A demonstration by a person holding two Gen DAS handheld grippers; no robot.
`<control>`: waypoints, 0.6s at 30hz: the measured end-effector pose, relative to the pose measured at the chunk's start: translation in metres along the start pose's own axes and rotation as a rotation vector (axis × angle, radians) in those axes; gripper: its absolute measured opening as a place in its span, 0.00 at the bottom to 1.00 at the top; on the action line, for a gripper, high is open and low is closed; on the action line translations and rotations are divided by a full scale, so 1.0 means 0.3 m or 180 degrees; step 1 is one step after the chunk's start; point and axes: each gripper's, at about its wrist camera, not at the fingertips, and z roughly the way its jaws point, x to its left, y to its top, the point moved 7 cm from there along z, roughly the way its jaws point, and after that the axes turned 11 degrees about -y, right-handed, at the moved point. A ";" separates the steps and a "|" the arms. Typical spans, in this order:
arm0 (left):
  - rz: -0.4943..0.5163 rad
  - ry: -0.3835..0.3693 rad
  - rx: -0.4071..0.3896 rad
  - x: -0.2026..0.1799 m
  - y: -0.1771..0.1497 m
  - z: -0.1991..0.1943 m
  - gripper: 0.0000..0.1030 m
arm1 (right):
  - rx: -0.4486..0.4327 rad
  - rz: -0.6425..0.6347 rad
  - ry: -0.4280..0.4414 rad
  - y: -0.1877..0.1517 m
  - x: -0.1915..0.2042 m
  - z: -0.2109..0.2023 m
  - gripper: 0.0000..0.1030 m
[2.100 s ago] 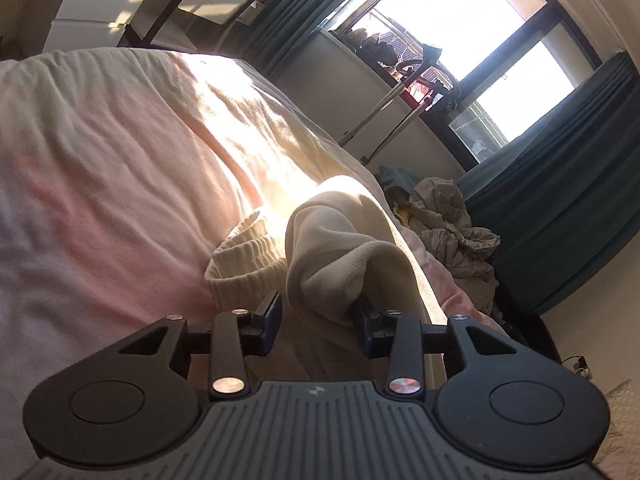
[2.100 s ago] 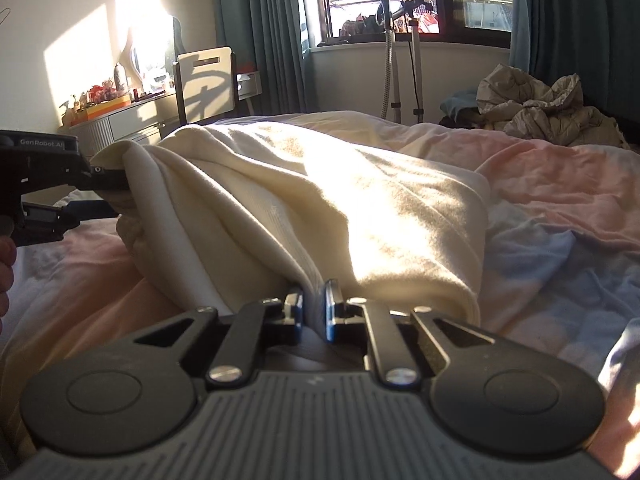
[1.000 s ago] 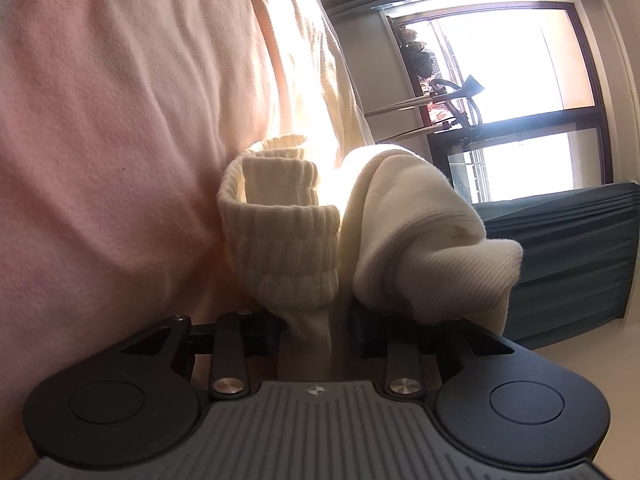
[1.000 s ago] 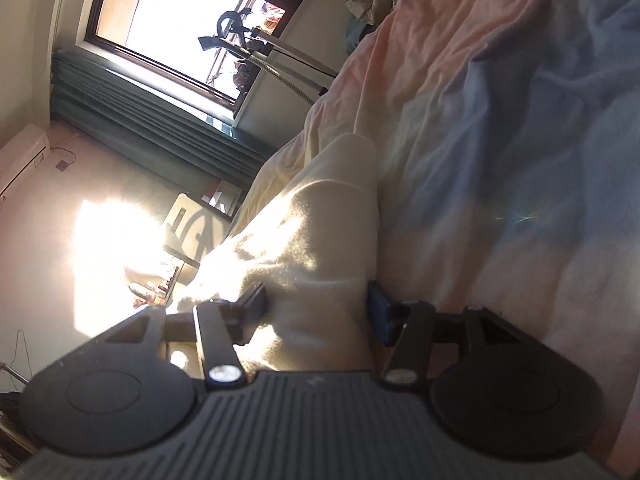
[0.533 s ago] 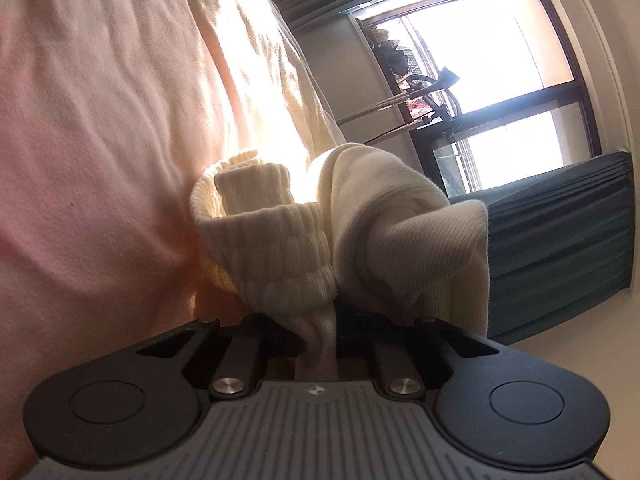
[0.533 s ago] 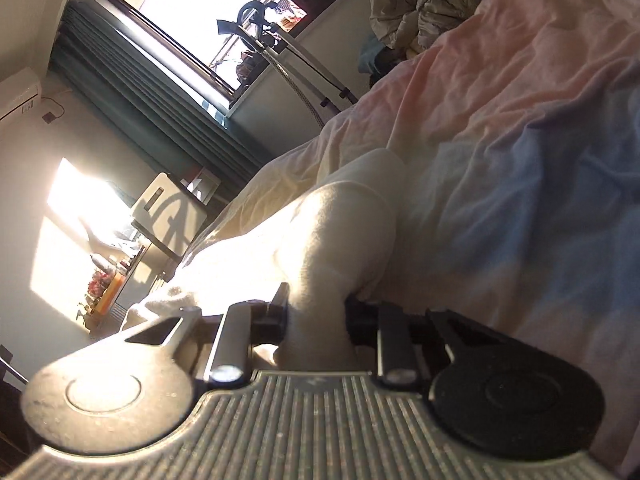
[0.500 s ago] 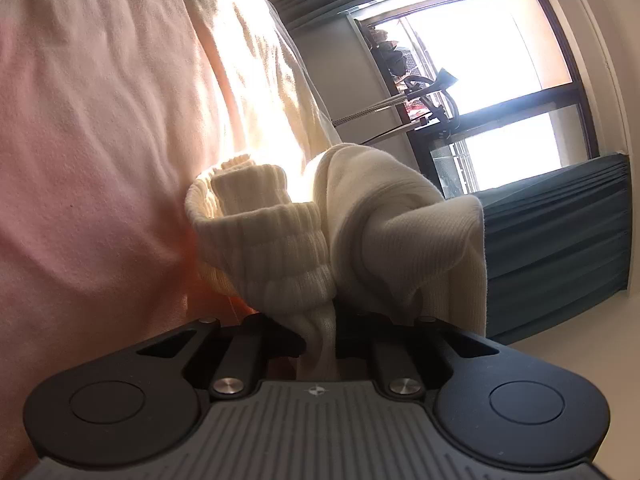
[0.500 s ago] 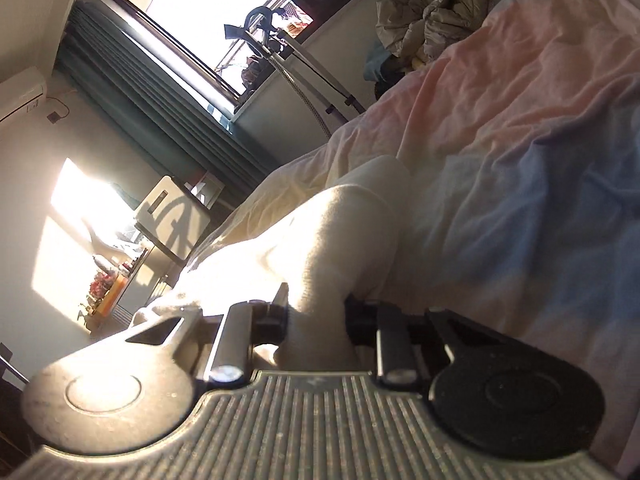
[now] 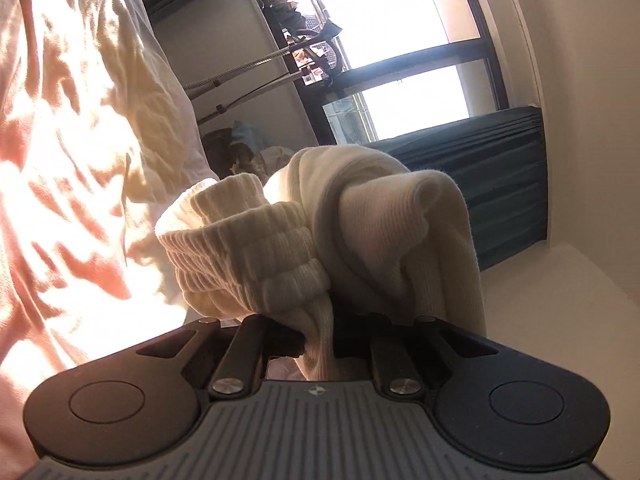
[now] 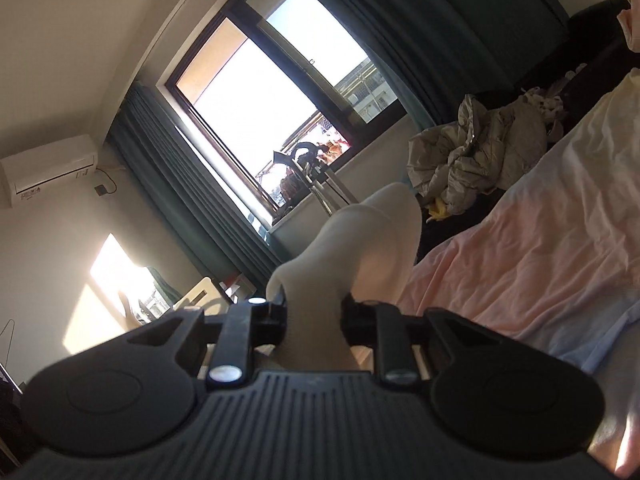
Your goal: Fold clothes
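A cream knit garment (image 9: pixel 360 232) with a ribbed cuff (image 9: pixel 248 248) is bunched in front of my left gripper (image 9: pixel 319 344), which is shut on a fold of it and holds it up off the pink bed cover (image 9: pixel 60 140). In the right wrist view, my right gripper (image 10: pixel 314 316) is shut on another bunched part of the cream garment (image 10: pixel 360 248), raised above the bed (image 10: pixel 540 260). Both views are strongly tilted. The rest of the garment is hidden below the grippers.
A window (image 10: pixel 260 112) with dark teal curtains (image 10: pixel 192 184) lies ahead. A standing garment steamer (image 9: pixel 260 76) stands by the sill. A crumpled grey pile of clothes (image 10: pixel 480 160) lies beyond the bed. An air conditioner (image 10: pixel 44 170) hangs on the wall.
Both grippers closed onto the cream garment and lifted it off the bed. Both cameras have tilted upward toward the window and ceiling.
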 end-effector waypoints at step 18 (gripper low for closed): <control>-0.0023 -0.0127 0.1001 0.297 -0.700 0.812 0.12 | -0.0215 0.0023 -0.1060 0.138 -1.044 -0.146 0.23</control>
